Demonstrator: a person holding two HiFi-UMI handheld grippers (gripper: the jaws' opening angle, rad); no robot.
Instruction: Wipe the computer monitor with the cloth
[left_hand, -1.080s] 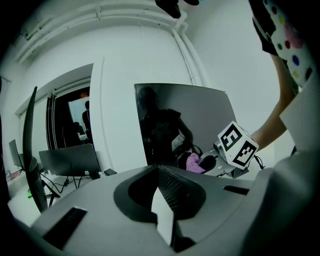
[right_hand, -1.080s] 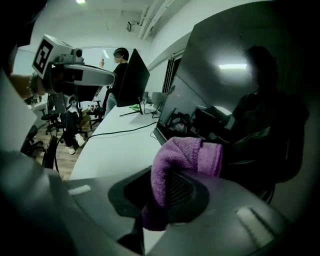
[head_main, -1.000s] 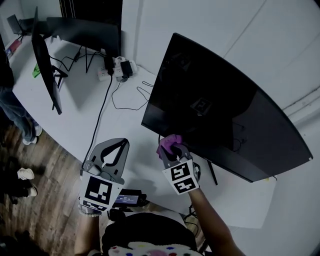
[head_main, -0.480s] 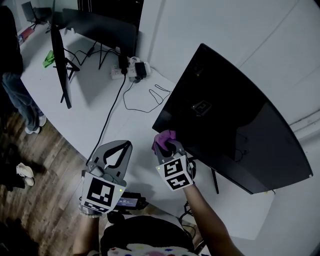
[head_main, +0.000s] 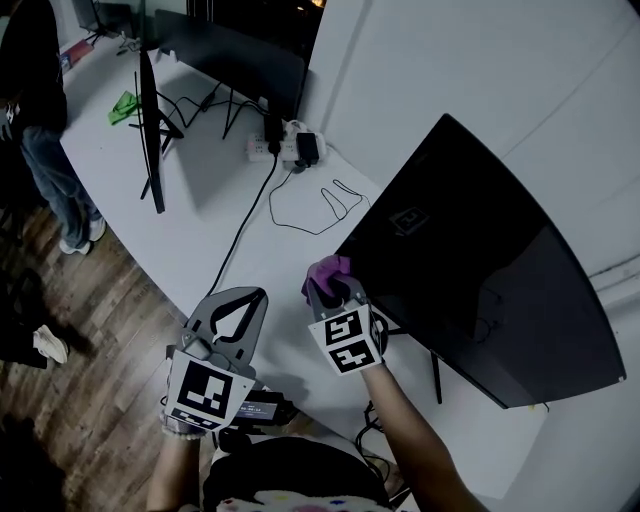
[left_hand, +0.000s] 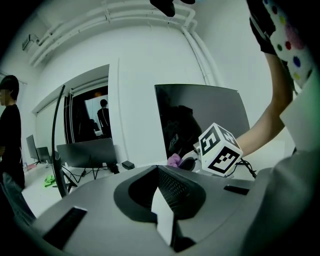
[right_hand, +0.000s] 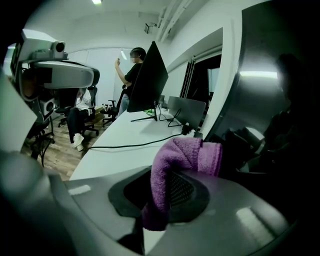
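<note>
From the head view, the right gripper (head_main: 336, 292) was clamped on a purple cloth (head_main: 327, 271), the bunched cloth poking past the jaw tips at the lower left corner of the dark, curved computer monitor (head_main: 480, 270). Whether cloth and screen actually touched could not be told. The left gripper (head_main: 255, 296) hovered just beside it over the edge of the white table (head_main: 190, 235), jaws pressed together and holding nothing. A black cable (head_main: 318, 208) looped across the table towards a power strip (head_main: 283, 150). Well apart from the work stood a second monitor (head_main: 150, 130), edge-on, with a green rag (head_main: 123, 105) near its foot and a person (head_main: 40, 110) standing on the wooden floor (head_main: 90, 330).

In the left gripper view, the left gripper (left_hand: 163, 202) showed its jaws shut on nothing. Beyond them the other gripper's marker cube (left_hand: 220, 150) sat in front of the computer monitor (left_hand: 200, 117), the purple cloth (left_hand: 174, 160) peeking out beside it.

In the right gripper view, the right gripper (right_hand: 159, 202) had its jaws closed on the lower end of the purple cloth (right_hand: 172, 167), which rose from between them and folded over towards the computer monitor (right_hand: 272, 95) at right. The table and black cable (right_hand: 132, 145) stretched away at left towards the second monitor (right_hand: 149, 80) and the person (right_hand: 131, 67).
</note>
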